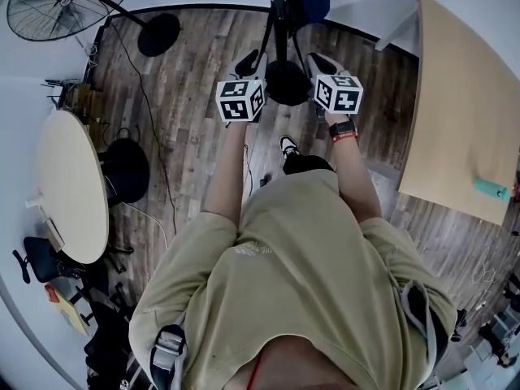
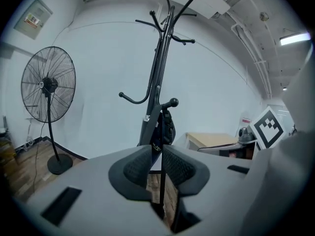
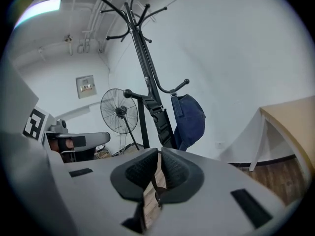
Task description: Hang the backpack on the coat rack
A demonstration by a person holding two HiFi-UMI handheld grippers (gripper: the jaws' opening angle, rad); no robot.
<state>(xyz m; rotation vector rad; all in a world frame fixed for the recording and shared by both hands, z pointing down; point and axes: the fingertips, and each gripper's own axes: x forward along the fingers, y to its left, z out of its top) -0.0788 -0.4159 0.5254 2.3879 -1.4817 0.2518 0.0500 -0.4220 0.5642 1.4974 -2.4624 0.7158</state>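
Note:
A black coat rack [image 1: 279,23] stands straight ahead of me, seen tall in the left gripper view [image 2: 158,73] and in the right gripper view [image 3: 146,68]. The dark blue backpack [image 3: 190,119] hangs from one of its lower hooks, also visible from above [image 1: 309,2] and edge-on [image 2: 167,127]. My left gripper [image 1: 246,58] [image 2: 161,154] is held up close to the rack, jaws nearly together on a thin black backpack strap [image 2: 162,181]. My right gripper [image 1: 319,59] [image 3: 159,157] is level with it, shut on another dangling strap [image 3: 154,186].
A standing fan [image 1: 69,2] is at the far left, its round base [image 1: 158,35] on the wood floor. A round table [image 1: 73,185] with a black stool [image 1: 123,171] lies left of me. A wooden table [image 1: 459,104] bearing a teal object [image 1: 490,188] is right.

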